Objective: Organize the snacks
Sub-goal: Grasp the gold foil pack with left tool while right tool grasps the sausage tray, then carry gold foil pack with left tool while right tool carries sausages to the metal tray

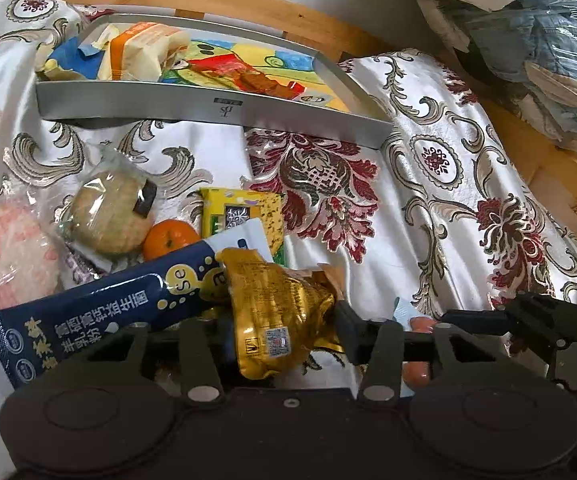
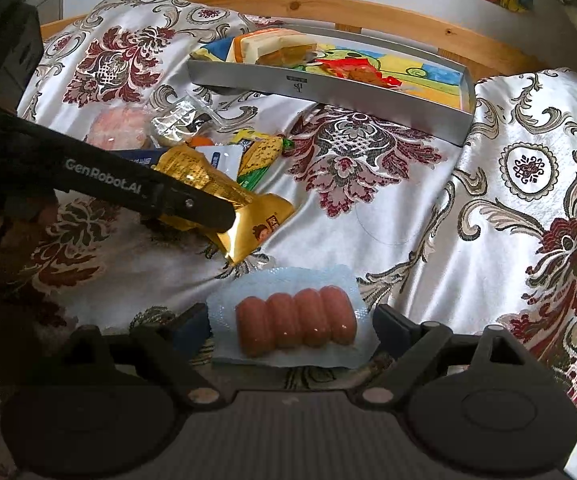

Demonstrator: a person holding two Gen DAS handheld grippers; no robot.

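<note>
My left gripper [image 1: 284, 332] is shut on a gold foil snack packet [image 1: 276, 312]; it also shows in the right wrist view [image 2: 248, 216] with the left gripper's finger across it. My right gripper [image 2: 292, 328] is open around a clear pack of small sausages [image 2: 294, 326] lying on the patterned cloth. A grey metal tray [image 1: 216, 110] at the back holds several snacks, also seen in the right wrist view [image 2: 328, 88]. A pile of loose snacks lies on the cloth: a blue sachet [image 1: 88, 324], an orange [image 1: 170, 238], a round wrapped cake [image 1: 108, 212], a yellow packet [image 1: 244, 212].
A floral cloth [image 2: 508, 208] covers the surface. A wooden frame [image 1: 248, 4] runs behind the tray. A plastic bag of clothes [image 1: 528, 40] sits at the far right. A pink wrapped packet [image 1: 4, 256] lies at the left.
</note>
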